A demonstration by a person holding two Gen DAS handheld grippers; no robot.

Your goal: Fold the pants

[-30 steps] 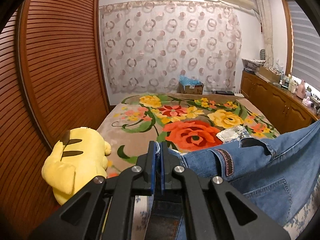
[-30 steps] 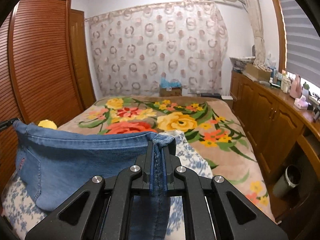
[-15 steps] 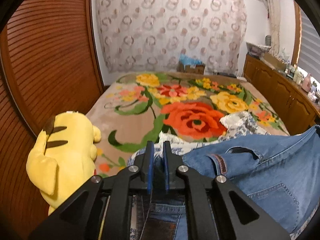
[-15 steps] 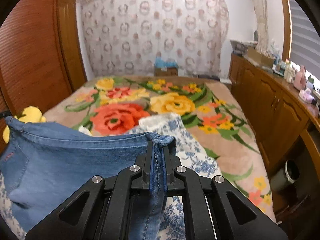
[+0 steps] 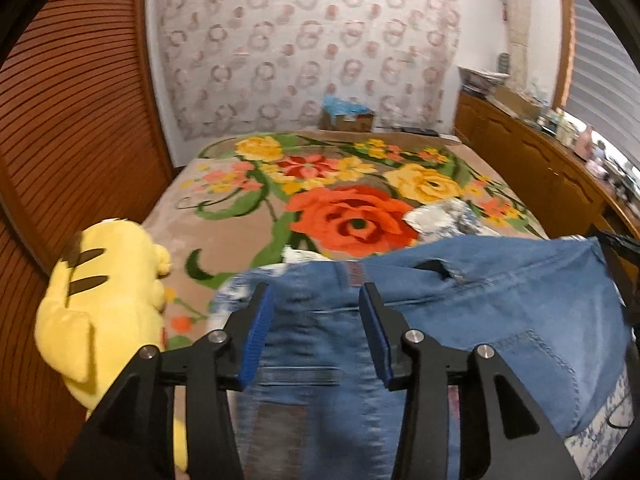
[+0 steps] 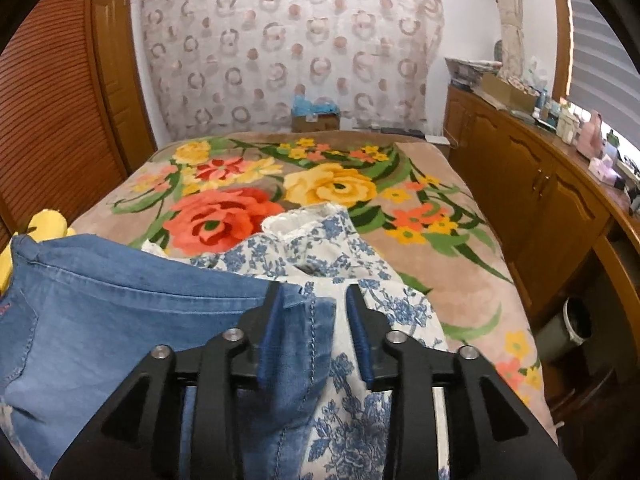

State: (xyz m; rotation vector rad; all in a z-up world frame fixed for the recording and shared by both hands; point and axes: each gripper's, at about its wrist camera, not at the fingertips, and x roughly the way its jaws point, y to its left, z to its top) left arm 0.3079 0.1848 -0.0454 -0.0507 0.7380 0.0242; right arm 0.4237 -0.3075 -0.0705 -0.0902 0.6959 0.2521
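By my left side sits a yellow plush toy (image 5: 104, 300) on the bed (image 5: 224, 224). My left gripper (image 5: 316, 328) is opening its fingers – the jeans (image 5: 500, 300) lie between them, but the pads are not pressing. My right gripper (image 6: 314, 332) is opening too, with the jeans' edge (image 6: 304, 344) loose between its fingers. The jeans rest on a blue flowered cloth (image 6: 352, 264) on the bed. I think one fold is laid down – the left view is blurry, so I can't be sure. More folds and smoothing look left to do.
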